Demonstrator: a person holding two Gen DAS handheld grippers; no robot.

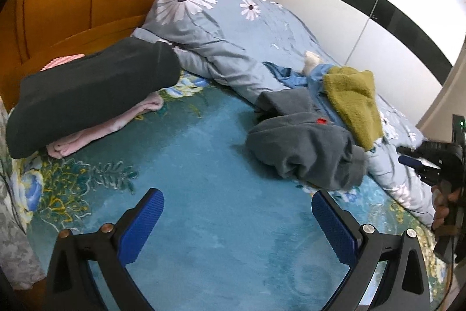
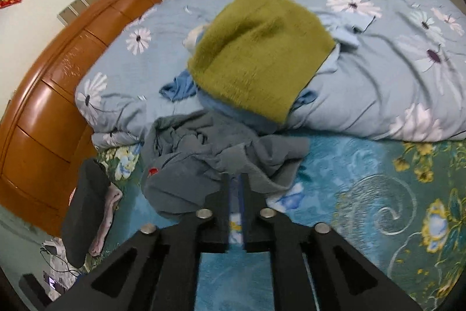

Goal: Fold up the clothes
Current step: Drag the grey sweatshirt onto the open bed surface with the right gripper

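Clothes wait unfolded in a heap at about two o'clock on the bed, grey garment foremost, so the left gripper hangs spread and empty, while the right gripper, narrowly parted, pinches nothing.

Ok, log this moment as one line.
left gripper: wide open, empty | right gripper: narrowly open, tips at grey garment | dark garment: folded, on pink garment
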